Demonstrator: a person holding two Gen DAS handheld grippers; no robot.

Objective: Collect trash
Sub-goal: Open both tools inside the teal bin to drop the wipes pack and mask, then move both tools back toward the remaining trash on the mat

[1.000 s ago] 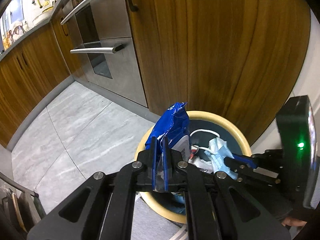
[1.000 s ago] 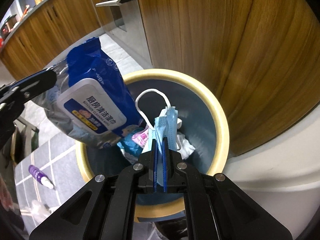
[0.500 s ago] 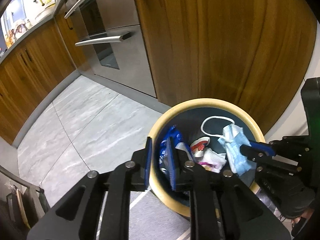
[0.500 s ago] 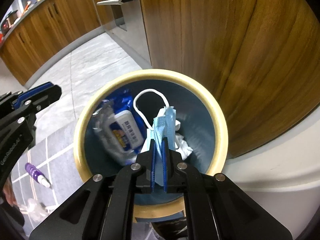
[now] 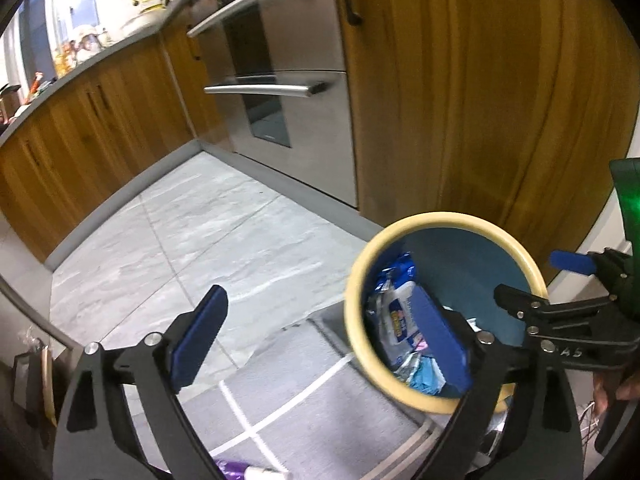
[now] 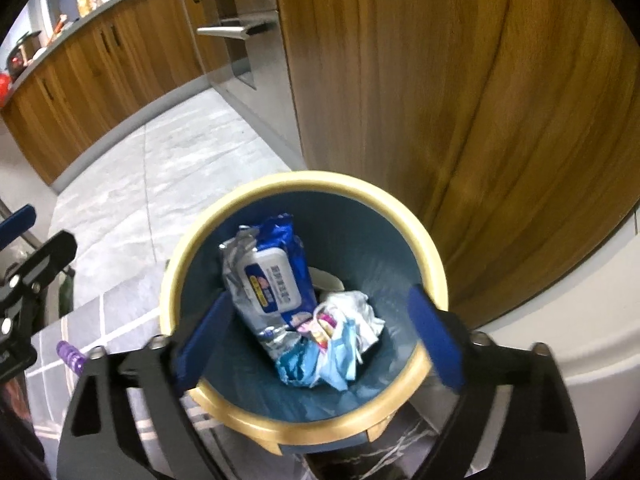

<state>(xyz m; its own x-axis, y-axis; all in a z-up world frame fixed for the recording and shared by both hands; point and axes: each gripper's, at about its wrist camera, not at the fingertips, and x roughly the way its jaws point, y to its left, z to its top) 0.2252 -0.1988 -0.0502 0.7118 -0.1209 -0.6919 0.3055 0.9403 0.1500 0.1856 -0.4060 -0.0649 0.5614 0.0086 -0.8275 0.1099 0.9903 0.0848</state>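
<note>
Both claws are opening with nothing between their jaws. Below the right claw [image 6: 320, 344], the bin [image 6: 434, 264] holds a wipes pack [image 6: 268, 276], face mask [image 6: 340, 356] and crumpled tissue [image 6: 356, 308]. The left claw [image 5: 320, 336] hangs beside its rim.

The left gripper [image 5: 320, 344] points steeply downward, its jaws opening wide with nothing pressed between the blue pads [image 5: 198, 336]. The right gripper [image 6: 320, 344] also tilts steeply down, its jaws opening and empty. Part of a hand [image 5: 628, 386] shows at the right edge.
</note>
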